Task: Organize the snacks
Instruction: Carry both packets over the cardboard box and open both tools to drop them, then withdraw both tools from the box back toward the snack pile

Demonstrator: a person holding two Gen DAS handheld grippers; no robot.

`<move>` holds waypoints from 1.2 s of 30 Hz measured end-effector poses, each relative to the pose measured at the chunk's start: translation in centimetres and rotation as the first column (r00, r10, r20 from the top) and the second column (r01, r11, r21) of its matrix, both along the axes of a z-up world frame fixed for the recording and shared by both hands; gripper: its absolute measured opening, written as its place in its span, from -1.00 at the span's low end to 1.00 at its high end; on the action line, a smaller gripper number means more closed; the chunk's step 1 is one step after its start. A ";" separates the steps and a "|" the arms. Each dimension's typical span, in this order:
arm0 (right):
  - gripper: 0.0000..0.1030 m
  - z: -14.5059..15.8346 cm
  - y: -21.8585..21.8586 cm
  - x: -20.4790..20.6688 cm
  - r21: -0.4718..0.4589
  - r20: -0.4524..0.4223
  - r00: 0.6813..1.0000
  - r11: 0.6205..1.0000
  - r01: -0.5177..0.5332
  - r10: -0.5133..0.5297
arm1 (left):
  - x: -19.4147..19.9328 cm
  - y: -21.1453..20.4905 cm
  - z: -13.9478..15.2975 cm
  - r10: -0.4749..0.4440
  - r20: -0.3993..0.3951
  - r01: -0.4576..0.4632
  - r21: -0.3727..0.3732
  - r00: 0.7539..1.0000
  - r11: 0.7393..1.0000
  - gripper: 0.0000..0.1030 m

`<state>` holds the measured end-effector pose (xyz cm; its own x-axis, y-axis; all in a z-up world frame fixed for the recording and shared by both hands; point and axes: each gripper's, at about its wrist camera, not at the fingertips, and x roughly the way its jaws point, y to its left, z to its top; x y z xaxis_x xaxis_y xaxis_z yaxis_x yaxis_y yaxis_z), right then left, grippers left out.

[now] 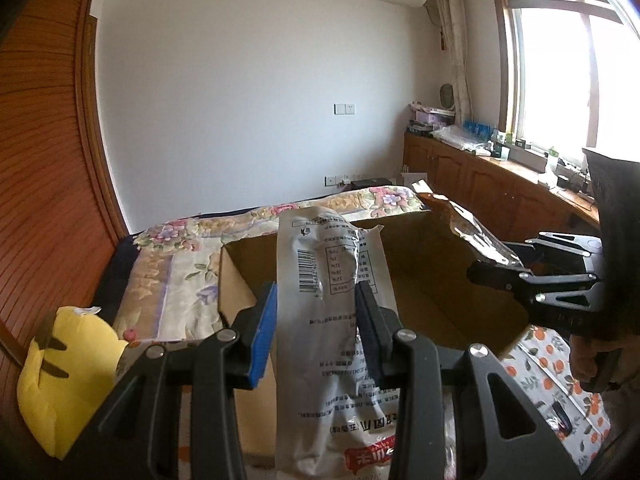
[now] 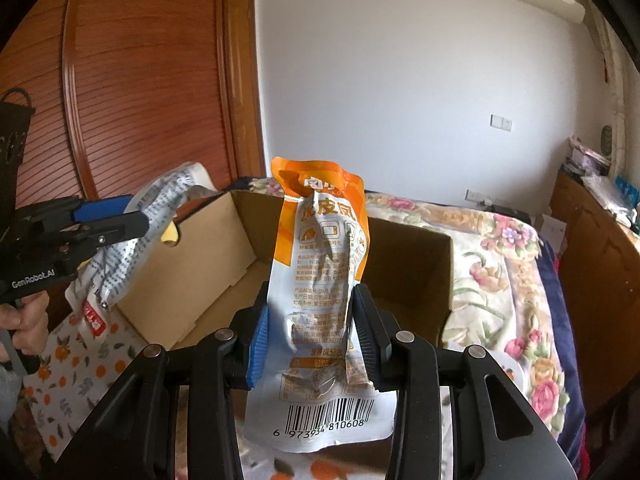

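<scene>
Item: two snack packets in transit to one cardboard box (image 2: 408, 264), recorded on a bed with a floral bedspread (image 2: 492, 264). We held the left gripper (image 1: 316, 320) clamped on a silver-white packet (image 1: 332, 280), gripped at mid-length and standing above the near wall of the box. We held the right gripper (image 2: 308, 332) clamped likewise on an orange-and-white packet (image 2: 320, 260), upright before the same box. Each packet was pinched between both pads, crumpled at the waist. In the right wrist view the box interior showed bare cardboard where we could see it; the near corner was hidden behind the packet. We judged the task early or midway: both packets were lifted and close to the box, neither yet inside, so lowering and releasing both remained, and any further snacks lay beyond what we could see. Markings: the orange packet carried a barcode reading 6 973934 810608, with large Chinese characters on its orange band that we could not read with confidence. The silver packet bore a barcode, a small printed table and a red panel near its lower end, all upside down and too small to read. The left gripper body read "GenRobot.AI". Adjacent: a yellow plush toy (image 1: 64, 376) left of the box and an orange-patterned cloth (image 1: 556, 372) beneath it.
</scene>
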<state>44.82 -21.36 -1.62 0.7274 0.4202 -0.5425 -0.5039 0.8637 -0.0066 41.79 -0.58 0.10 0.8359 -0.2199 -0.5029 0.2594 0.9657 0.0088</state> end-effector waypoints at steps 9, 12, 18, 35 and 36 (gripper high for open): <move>-0.26 -3.2 0.6 2.3 -0.034 -0.061 0.998 0.999 -0.002 0.000 | 3.3 -1.4 -2.3 -0.016 -0.066 0.016 0.009 0.998 1.000 -0.26; -0.25 -3.8 0.7 2.7 -0.040 -0.078 0.997 0.999 0.002 -0.005 | 3.8 -1.4 -2.9 -0.010 -0.088 0.011 0.014 0.996 1.000 -0.25; -0.29 -3.9 0.8 2.6 -0.041 -0.094 0.995 0.999 0.013 -0.017 | 3.8 -2.3 -3.1 -0.005 -0.114 0.011 0.047 0.993 0.999 -0.18; -0.28 -1.7 -0.1 -2.6 -0.034 -0.083 0.996 0.999 0.033 -0.036 | -1.0 -2.0 -0.9 -0.002 -0.136 0.011 0.070 0.991 0.997 0.20; -0.28 -1.6 -0.2 -3.0 -0.036 -0.082 0.996 0.999 0.035 -0.038 | -1.8 -1.8 -0.6 -0.005 -0.131 0.013 0.058 0.991 0.998 0.23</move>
<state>41.80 -21.53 -3.18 0.6943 0.3744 -0.6147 -0.4720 0.8816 0.0037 40.00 -2.36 -0.47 0.7602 -0.1941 -0.6200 0.2711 0.9621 0.0312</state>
